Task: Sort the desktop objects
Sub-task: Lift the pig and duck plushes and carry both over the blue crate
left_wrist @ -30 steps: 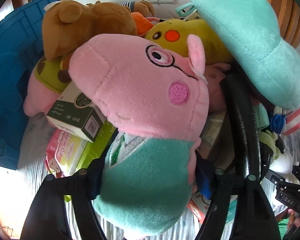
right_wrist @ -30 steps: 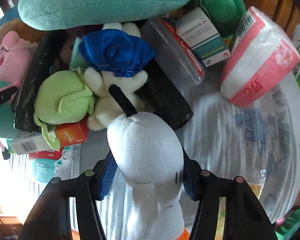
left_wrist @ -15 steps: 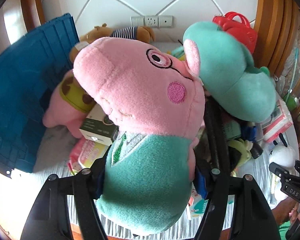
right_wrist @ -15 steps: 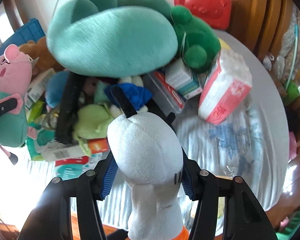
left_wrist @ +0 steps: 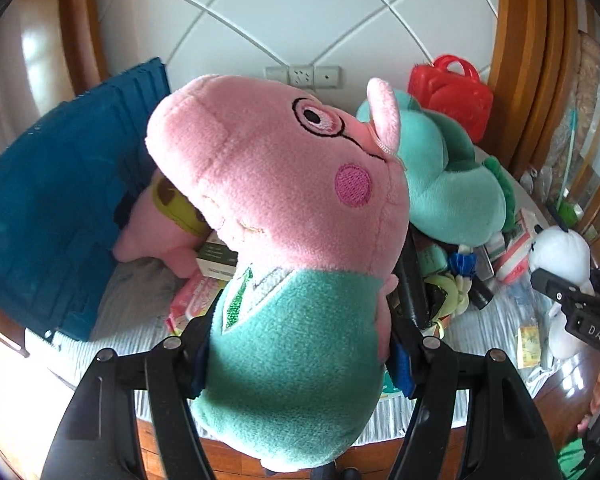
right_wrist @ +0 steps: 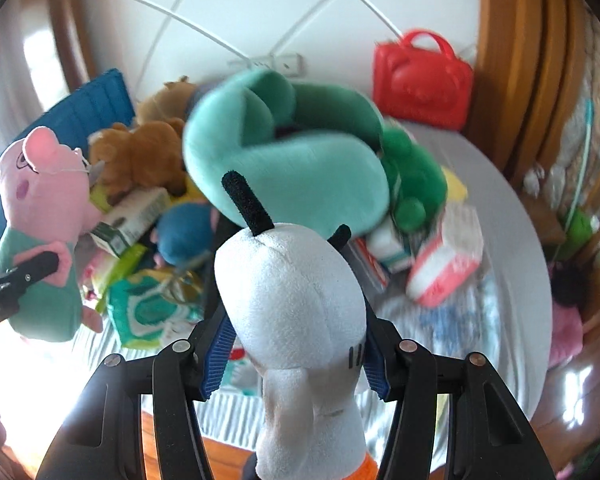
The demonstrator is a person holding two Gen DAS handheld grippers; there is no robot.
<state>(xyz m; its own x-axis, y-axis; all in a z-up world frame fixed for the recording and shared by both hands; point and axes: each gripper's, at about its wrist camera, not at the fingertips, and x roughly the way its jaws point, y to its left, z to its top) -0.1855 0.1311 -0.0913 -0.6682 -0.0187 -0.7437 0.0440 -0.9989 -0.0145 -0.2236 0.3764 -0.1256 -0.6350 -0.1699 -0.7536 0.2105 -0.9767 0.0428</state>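
At the left edge of the desk (left_wrist: 112, 320), the blue crate (left_wrist: 60, 200) lies just left of the pig (left_wrist: 284, 240) upright in the left jaws, probably nearer it than the white toy (right_wrist: 296, 304) clamped upright in the right jaws.

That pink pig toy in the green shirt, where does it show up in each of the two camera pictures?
Left wrist view: the pink pig plush fills the centre, clamped by the left gripper.
Right wrist view: the same pig sits at the far left edge.
Shared landmark: the red toy case by the wall.
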